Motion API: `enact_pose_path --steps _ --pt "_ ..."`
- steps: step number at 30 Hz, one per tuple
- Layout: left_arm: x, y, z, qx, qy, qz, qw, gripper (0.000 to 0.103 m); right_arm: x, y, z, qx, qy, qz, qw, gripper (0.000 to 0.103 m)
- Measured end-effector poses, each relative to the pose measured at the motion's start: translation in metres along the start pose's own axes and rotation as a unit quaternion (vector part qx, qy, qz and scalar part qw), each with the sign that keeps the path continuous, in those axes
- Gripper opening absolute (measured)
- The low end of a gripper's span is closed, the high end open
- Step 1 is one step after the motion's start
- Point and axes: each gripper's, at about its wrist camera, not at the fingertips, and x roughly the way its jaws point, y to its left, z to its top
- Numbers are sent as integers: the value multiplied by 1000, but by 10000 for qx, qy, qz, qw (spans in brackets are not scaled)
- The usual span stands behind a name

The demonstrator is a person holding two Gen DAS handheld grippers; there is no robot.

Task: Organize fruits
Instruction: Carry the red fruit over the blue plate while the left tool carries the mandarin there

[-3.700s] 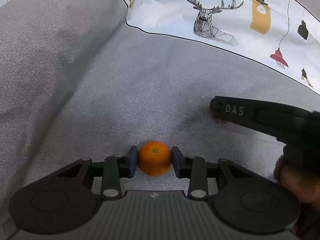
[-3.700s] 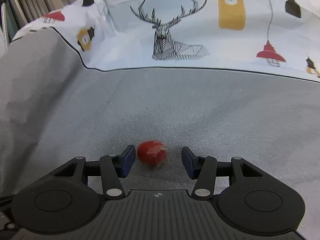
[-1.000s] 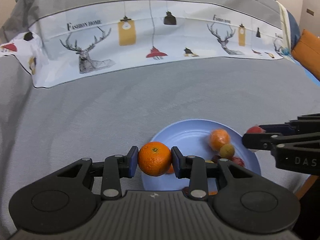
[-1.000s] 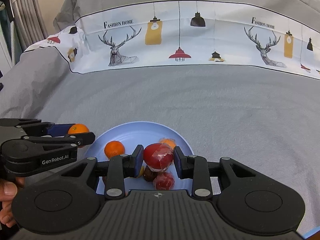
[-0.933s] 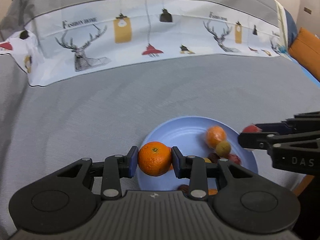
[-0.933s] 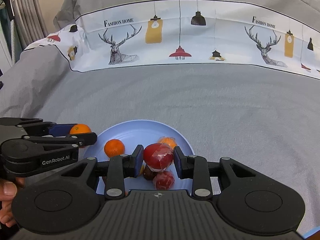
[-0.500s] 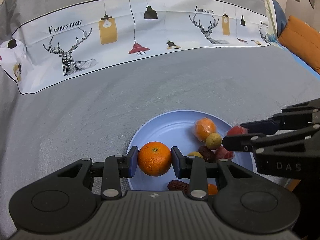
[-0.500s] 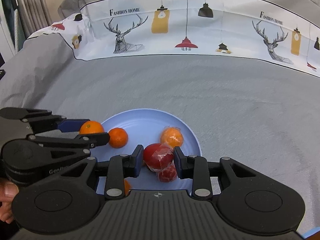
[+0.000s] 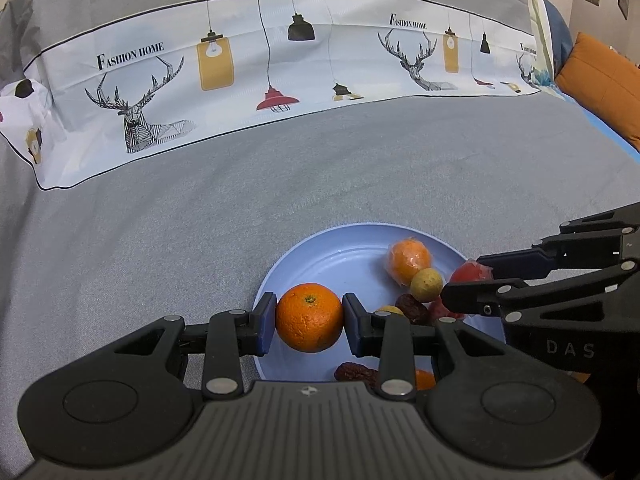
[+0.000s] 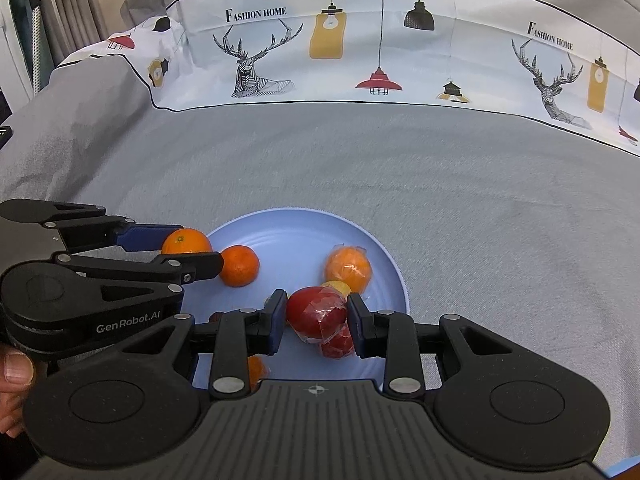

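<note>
1. My left claw (image 9: 309, 318) was clamped on an orange (image 9: 309, 317), held over the left edge of the blue plate (image 9: 344, 252), low in the left wrist frame.
2. My right claw (image 10: 317, 322) gripped a red fruit (image 10: 316, 312) in clear wrap, over the plate's lower middle in the right wrist frame.
3. On the plate lay a wrapped orange (image 10: 348, 267), a bare orange (image 10: 239, 265), a small yellow-green fruit (image 9: 426, 285) and dark dates (image 9: 412, 308).
4. The plate sat on a grey bed cover (image 10: 480, 208); a printed band with deer and lamps (image 9: 224, 68) crossed the upper frame, an orange cushion (image 9: 600, 80) at upper right.
5. Each claw's body hid the plate's near rim, and my claws covered some fruits partly.
6. A thumb (image 10: 16, 368) showed at the lower left edge, cut off.
</note>
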Motion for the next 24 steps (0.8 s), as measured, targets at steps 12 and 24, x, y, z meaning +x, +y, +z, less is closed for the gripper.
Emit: enact_pose_path --steps 12,24 --pt "-1 0 1 -15 -11 -17 10000 39 3 2 -1 -46 35 54 10000 34" --pt "-1 2 2 -44 -16 -63 10000 39 7 5 -2 -89 117 66 9999 34"
